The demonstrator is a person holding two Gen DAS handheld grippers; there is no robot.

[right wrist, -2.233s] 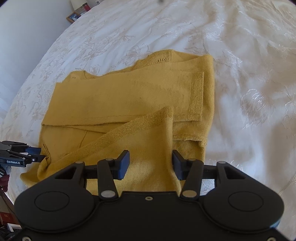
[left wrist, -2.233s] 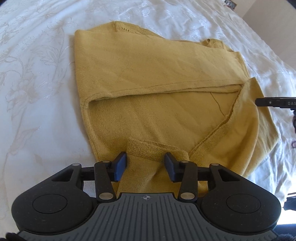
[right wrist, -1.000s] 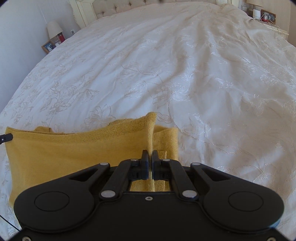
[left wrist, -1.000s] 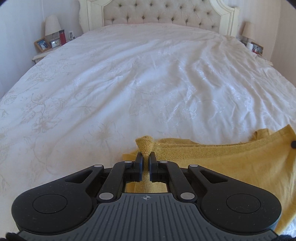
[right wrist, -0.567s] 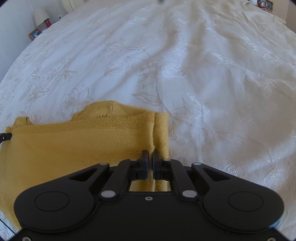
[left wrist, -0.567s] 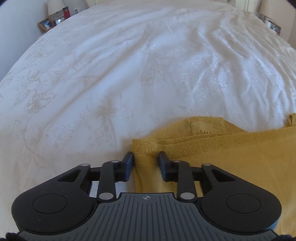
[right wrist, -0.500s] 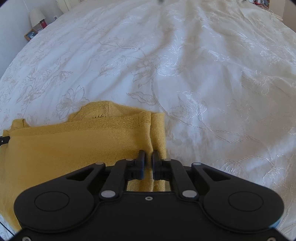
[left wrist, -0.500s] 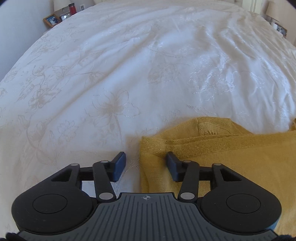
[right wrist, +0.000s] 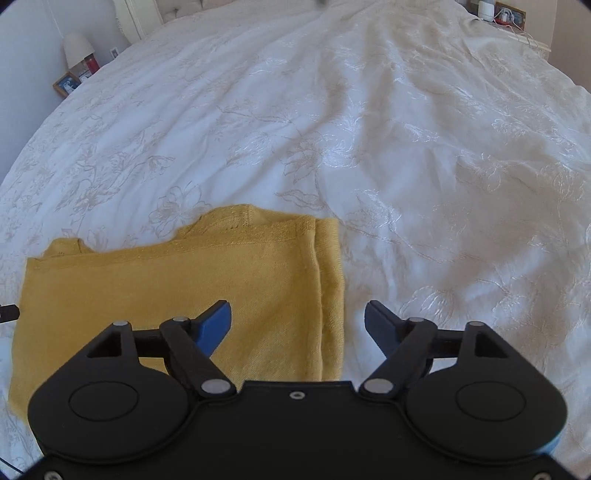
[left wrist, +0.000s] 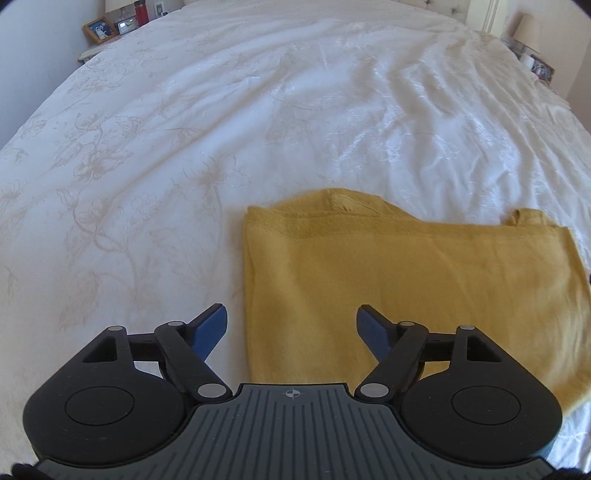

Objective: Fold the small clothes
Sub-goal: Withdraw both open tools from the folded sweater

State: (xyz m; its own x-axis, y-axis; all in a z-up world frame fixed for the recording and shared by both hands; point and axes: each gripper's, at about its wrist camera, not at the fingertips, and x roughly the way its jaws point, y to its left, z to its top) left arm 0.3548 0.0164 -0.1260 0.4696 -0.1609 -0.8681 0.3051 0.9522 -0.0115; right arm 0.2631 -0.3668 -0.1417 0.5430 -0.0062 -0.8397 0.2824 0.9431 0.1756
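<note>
A mustard-yellow knit sweater [left wrist: 388, 280] lies folded into a flat rectangle on the white bedspread [left wrist: 258, 110]. My left gripper [left wrist: 291, 326] hovers over the sweater's left edge, its jaws opening wide, nothing pinched between the blue pads. In the right wrist view the same sweater [right wrist: 177, 291] fills the lower left. My right gripper [right wrist: 297, 321] hangs above its right edge, jaws also opening, with the folded edge beneath the gap and neither pad touching it. At the far left edge of that view a dark tip of the other gripper [right wrist: 9, 313] shows.
The bedspread [right wrist: 406, 147] with its embroidered flowers stretches far beyond the sweater. A nightstand with a photo frame [left wrist: 99, 30], a red bottle [left wrist: 140, 9] and a lamp [right wrist: 77, 48] stands at the left. Another lamp [left wrist: 524, 27] and small items stand at the right.
Both grippers were shut on the sweater's far corners; they let go and opened wide. The cloth now lies flat, and both grippers have drawn back toward its near side.
</note>
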